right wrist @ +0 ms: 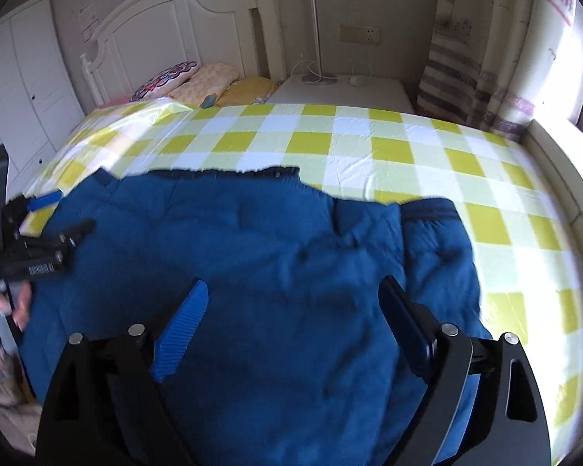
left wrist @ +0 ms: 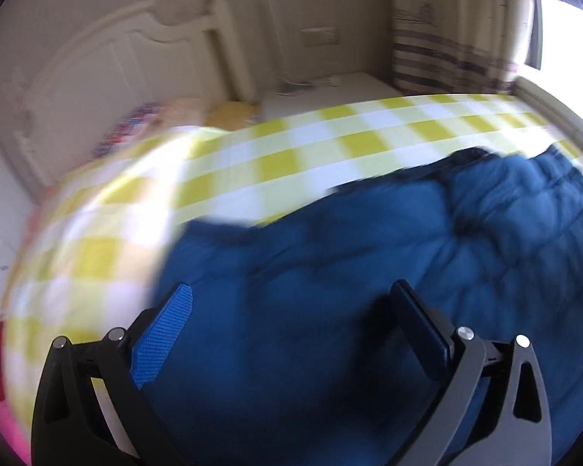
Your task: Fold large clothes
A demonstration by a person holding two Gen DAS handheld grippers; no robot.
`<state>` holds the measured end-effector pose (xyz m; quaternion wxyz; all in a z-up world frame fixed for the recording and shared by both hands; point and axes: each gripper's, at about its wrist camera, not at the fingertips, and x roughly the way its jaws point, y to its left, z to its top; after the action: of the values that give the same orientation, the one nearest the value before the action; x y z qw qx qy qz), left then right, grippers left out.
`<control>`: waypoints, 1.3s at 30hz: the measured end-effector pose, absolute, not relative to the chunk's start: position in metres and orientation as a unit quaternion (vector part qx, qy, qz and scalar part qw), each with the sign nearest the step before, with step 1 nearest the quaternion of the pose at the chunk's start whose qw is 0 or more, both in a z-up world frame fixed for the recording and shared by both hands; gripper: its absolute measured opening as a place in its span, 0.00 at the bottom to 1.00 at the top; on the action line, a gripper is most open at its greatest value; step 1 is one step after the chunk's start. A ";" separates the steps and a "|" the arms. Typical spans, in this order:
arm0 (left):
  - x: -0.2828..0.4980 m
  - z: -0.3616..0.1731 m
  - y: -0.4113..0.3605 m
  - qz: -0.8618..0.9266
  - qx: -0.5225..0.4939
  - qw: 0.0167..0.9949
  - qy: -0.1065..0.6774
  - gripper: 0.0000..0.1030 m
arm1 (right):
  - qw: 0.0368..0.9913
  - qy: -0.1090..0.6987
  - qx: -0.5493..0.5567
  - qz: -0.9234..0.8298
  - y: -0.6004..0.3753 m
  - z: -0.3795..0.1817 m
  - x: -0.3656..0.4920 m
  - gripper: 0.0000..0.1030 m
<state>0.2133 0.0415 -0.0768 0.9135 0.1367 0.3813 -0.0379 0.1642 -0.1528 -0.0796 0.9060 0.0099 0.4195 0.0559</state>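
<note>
A big blue padded jacket (right wrist: 252, 256) lies spread on the bed with the yellow and white checked sheet (right wrist: 369, 143). It also fills the lower part of the left wrist view (left wrist: 349, 252), which is blurred. My left gripper (left wrist: 291, 291) is open and empty, hovering over the jacket near its left edge. It also shows at the left edge of the right wrist view (right wrist: 54, 213). My right gripper (right wrist: 293, 291) is open and empty above the middle of the jacket. A dark ribbed hem (right wrist: 229, 173) runs along the jacket's far edge.
Pillows (right wrist: 202, 83) lie at the white headboard (right wrist: 182, 23). A white bedside table (right wrist: 342, 91) with a lamp stands beyond the bed. A striped curtain (right wrist: 466, 77) and window ledge are at the right. White wardrobes (right wrist: 23, 89) stand at the left.
</note>
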 end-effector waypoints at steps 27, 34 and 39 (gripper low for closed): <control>0.197 -0.101 0.095 -0.022 0.067 0.915 0.398 0.98 | 0.901 0.304 0.296 0.084 -0.285 -0.123 -0.073 0.86; 0.200 -0.102 0.103 -0.036 0.036 0.913 0.406 0.98 | 0.885 0.375 0.263 0.082 -0.244 -0.140 -0.031 0.86; 0.206 -0.104 0.107 -0.035 0.016 0.910 0.412 0.98 | 0.874 0.392 0.278 0.077 -0.231 -0.135 -0.005 0.94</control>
<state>0.2056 0.1067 -0.1039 0.9104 0.0160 0.4118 -0.0353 -0.0054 -0.2307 -0.1352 0.8737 0.2782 0.3915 0.0769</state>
